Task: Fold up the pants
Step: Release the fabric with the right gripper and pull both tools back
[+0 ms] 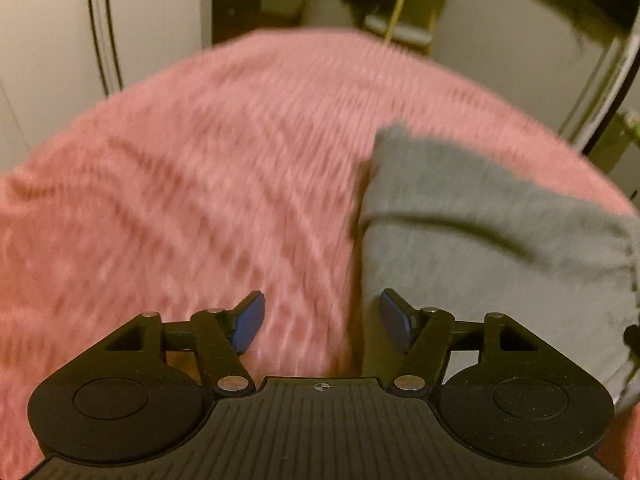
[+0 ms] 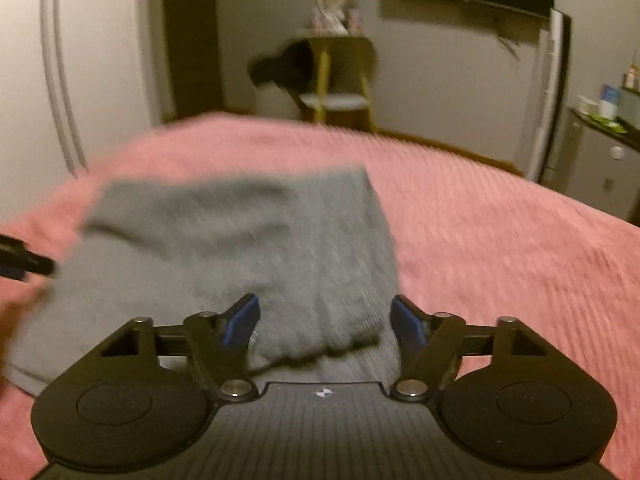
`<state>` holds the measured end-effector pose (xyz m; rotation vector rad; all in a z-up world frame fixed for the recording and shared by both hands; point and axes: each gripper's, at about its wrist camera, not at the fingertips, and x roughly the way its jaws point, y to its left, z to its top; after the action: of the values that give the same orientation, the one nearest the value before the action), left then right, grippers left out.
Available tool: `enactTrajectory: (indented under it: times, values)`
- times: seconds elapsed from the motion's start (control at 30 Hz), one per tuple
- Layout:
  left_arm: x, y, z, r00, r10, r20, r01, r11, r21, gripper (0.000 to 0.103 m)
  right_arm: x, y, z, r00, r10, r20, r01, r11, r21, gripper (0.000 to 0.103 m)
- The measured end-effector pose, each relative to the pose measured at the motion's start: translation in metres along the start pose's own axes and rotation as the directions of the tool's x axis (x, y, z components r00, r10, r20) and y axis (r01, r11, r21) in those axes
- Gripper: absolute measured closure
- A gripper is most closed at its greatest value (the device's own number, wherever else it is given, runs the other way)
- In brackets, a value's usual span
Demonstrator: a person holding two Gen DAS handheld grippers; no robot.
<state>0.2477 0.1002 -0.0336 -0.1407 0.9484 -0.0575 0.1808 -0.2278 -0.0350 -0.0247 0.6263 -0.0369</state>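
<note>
The grey pants (image 2: 240,248) lie folded into a compact bundle on the pink bedspread (image 2: 500,248). In the left wrist view the pants (image 1: 480,240) fill the right side. My left gripper (image 1: 322,320) is open and empty, above the bundle's left edge, mostly over the pink bedspread (image 1: 180,200). My right gripper (image 2: 324,322) is open and empty, just above the near end of the bundle. The tip of the left gripper (image 2: 24,260) shows at the left edge of the right wrist view. Both views are blurred by motion.
A wooden stool (image 2: 340,80) with a dark item hanging on it stands beyond the foot of the bed. A white wall and door (image 2: 60,80) are at the left. A cabinet with small items (image 2: 600,152) stands at the right.
</note>
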Motion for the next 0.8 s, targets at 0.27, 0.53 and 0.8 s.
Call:
enactTrajectory:
  times: [0.27, 0.53, 0.8]
  values:
    - [-0.013, -0.013, -0.042, 0.989, 0.144, 0.021, -0.146, 0.972, 0.184, 0.031, 0.015, -0.019, -0.003, 0.998, 0.016, -0.062, -0.010, 0.996, 0.091, 0.013]
    - [-0.079, -0.032, -0.085, 0.996, 0.000, 0.093, -0.001, 1.000, 0.008, 0.004, -0.036, -0.043, -0.036, 0.999, -0.034, -0.039, 0.039, 0.988, 0.153, 0.013]
    - [-0.094, -0.082, -0.132, 1.000, -0.006, 0.024, 0.005, 0.999, 0.049, 0.002, -0.077, -0.019, -0.064, 0.996, 0.003, -0.084, 0.006, 0.994, 0.107, 0.004]
